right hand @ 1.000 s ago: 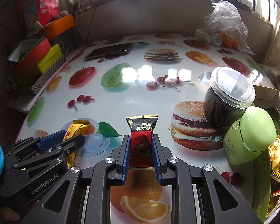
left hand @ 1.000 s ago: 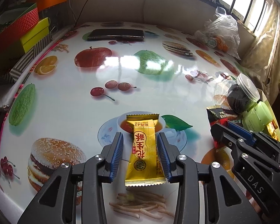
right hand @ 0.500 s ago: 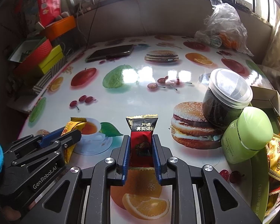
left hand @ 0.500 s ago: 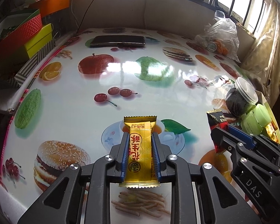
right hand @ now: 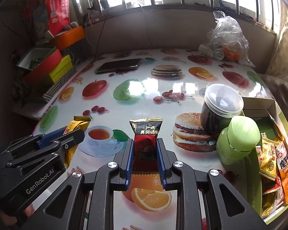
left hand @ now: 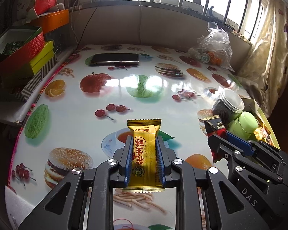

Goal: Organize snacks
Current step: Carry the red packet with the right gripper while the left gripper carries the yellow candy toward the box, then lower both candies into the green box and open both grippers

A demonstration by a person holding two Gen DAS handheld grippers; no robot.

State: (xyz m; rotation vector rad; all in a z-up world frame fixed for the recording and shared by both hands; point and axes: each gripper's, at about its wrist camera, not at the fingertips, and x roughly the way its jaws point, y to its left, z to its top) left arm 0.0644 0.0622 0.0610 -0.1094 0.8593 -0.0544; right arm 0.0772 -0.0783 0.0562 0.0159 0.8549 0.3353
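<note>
left tongs [left hand: 144,143] clamping yellow snack [left hand: 144,153]; right tongs [right hand: 145,145] clamping red-black snack [right hand: 145,145]

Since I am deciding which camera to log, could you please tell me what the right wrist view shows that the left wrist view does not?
Only the right wrist view shows the box's contents: loose snack packets piled inside. Only the left wrist view shows the whole face of the yellow packet in the left claw. Both show the phone, the dark jar, the green bottle, the plastic bag and the red-black packet in the right claw.
</note>
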